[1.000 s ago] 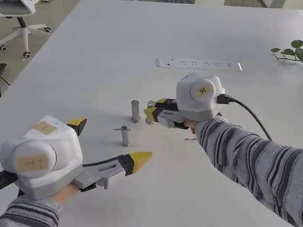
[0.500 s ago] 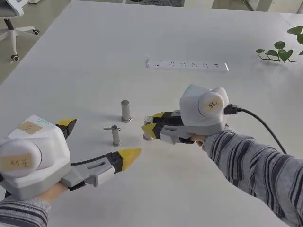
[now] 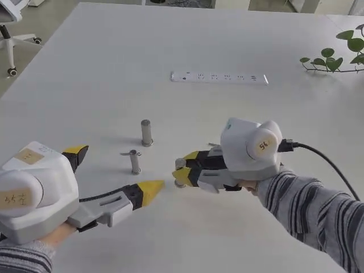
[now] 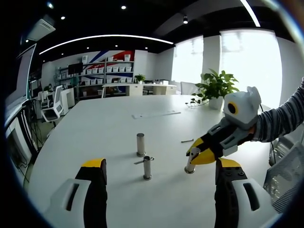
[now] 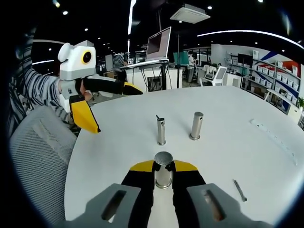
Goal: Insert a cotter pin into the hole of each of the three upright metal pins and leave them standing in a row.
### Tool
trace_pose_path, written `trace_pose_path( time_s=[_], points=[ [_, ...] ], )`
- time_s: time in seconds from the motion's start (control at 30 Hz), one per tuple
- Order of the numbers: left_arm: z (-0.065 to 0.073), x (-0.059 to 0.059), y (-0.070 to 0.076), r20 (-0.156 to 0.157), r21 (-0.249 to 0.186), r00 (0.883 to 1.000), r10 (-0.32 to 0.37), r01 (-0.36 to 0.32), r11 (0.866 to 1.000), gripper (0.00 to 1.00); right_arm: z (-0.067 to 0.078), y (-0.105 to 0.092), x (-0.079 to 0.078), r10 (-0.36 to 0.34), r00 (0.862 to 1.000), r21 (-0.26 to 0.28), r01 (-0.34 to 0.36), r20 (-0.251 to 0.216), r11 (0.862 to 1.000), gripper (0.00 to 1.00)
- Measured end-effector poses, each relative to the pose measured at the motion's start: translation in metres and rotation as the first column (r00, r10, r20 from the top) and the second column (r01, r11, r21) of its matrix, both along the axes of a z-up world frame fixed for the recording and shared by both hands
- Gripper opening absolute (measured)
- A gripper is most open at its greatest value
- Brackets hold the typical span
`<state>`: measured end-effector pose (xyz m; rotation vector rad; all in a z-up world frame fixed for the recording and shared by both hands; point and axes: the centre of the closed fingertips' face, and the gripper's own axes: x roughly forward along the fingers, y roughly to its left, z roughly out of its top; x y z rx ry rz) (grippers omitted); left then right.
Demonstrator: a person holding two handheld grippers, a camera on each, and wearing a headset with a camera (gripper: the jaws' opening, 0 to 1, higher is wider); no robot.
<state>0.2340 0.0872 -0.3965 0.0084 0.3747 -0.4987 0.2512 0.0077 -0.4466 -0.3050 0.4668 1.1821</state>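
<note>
White worktop (image 3: 239, 34) below all. Left hand-held gripper (image 3: 116, 169) spread wide, holding nothing. Right hand-held gripper (image 3: 185, 169) closed around an upright metal pin (image 5: 163, 173), base down at the worktop. Near it, two more upright: pin with a cotter pin through it (image 3: 135, 161), then bare pin (image 3: 146, 132). Loose cotter pin (image 5: 239, 190) flat beside the right hand-held gripper.

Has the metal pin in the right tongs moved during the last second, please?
Yes: the held pin has come toward the person, from beside the bare pin to about level with the cottered pin.
</note>
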Motion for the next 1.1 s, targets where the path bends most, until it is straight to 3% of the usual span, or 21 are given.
trace_pose_path(
  time_s=[0.63, 1.1],
  points=[
    [-0.0034, -0.0019, -0.0002, -0.007, 0.009, 1.000, -0.019, 0.019, 1.000, 0.95, -0.0089, -0.0054, -0.0110, 0.031, 0.999, -0.040, -0.030, 0.019, 0.999, 0.08],
    [-0.0063, -0.0045, -0.0064, -0.022, 0.015, 0.999, -0.044, 0.045, 0.999, 0.95, -0.0099, -0.0102, -0.0102, 0.018, 1.000, -0.035, -0.018, -0.014, 0.999, 0.09]
  ],
)
